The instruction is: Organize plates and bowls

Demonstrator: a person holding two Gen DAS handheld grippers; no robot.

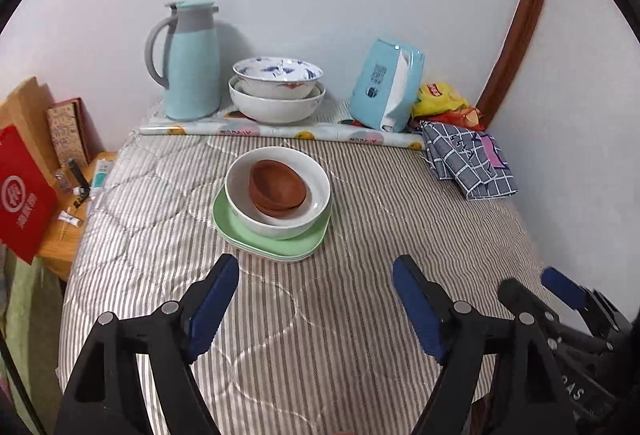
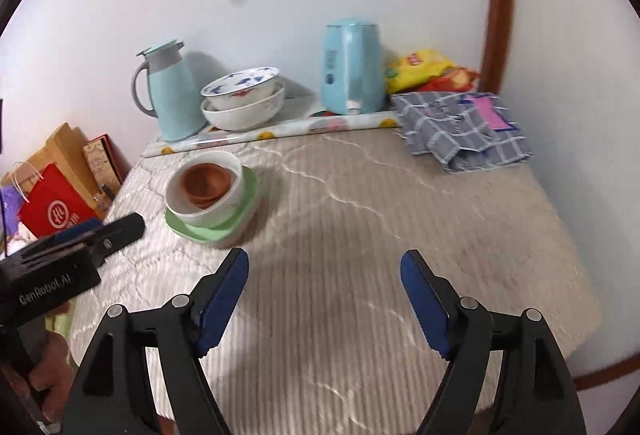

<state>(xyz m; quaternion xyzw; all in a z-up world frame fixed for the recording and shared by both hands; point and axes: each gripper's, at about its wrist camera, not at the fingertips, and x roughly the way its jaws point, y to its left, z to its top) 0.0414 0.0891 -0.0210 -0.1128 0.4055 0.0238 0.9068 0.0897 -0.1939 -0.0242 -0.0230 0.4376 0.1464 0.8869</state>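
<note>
The brown bowls (image 1: 278, 191) sit mouth-up in the white bowl (image 1: 276, 191) on green plates (image 1: 276, 239), at 12 o'clock from both hand-held grippers, left (image 1: 316, 299) and right (image 2: 324, 295), both wide and empty.

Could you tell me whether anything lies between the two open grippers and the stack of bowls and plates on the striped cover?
Nothing visible does. Only bare striped cover separates the left gripper and right gripper from the stack. The jug, tissue pack and folded cloth sit behind or beside it.
</note>
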